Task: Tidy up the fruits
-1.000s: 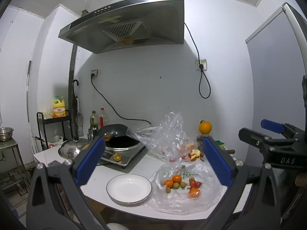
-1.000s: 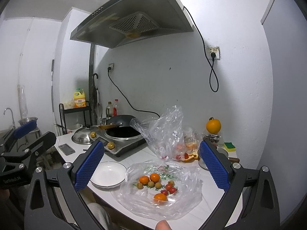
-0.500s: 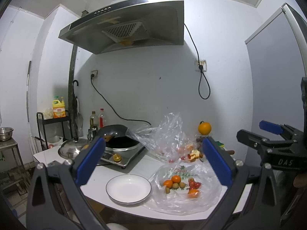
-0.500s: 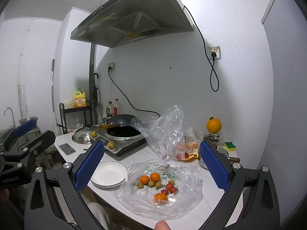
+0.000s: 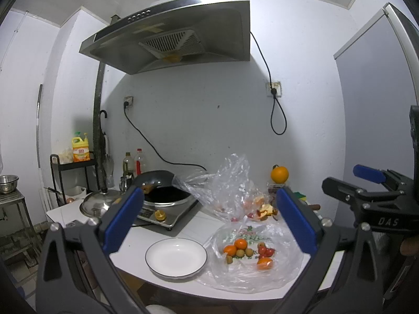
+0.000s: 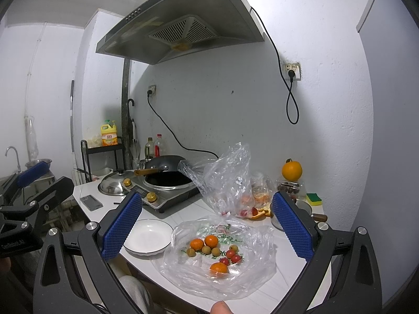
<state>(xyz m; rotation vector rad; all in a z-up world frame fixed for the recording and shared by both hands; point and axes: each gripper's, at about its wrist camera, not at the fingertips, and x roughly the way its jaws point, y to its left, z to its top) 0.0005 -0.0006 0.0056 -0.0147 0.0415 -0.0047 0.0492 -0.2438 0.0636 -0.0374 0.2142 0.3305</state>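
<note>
Landmark: white plate [image 6: 148,236] on the counter [image 6: 183,212]. Left gripper [image 5: 209,222] hovers above the plate, fingers wide, nothing held. Just right of the plate: flat plastic bag [image 6: 220,256] carrying the fruits [image 6: 212,248] (oranges, small brown ones, red ones). Right gripper [image 6: 207,227] hangs over that bag, fingers wide, nothing held. Behind the plate: induction cooker with wok [image 6: 167,175]. Far right of the plate: big orange [image 6: 291,170].

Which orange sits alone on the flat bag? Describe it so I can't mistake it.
Start at the white plate on the counter; the flat clear bag lies just right of it. On the bag, the lone orange sits nearest the counter's front edge, beside the red fruits, apart from the two touching oranges farther back.
</note>
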